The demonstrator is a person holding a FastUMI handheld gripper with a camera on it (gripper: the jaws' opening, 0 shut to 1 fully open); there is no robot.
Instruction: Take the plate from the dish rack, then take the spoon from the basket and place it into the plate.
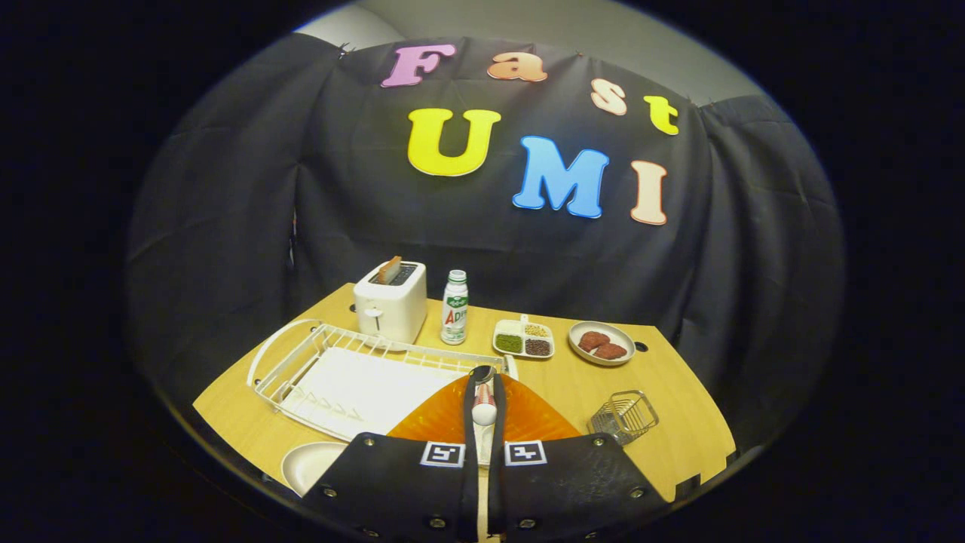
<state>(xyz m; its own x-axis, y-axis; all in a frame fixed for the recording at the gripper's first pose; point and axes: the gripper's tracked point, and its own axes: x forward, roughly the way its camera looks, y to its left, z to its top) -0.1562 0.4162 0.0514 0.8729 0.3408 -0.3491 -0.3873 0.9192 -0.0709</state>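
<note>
The spoon (483, 403) is gripped between the closed fingers (483, 422), its bowl pointing ahead, over the orange plate (445, 418) lying on the bench (663, 377). Just beyond, the white dish rack (354, 377) is seen beside the plate. The wire basket (623, 415) stands to the right. A toaster (390, 302), a bottle (454, 307) and two food dishes (562, 341) are set farther back.

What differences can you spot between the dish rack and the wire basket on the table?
The dish rack is white; the basket is bare metal wire.
The rack is wide, low and flat on the table; the basket is small and tilted.
The rack stands left of the tongs, which are shut on a spoon; the basket stands to their right.
Both are open wire holders, and both look empty.
</note>
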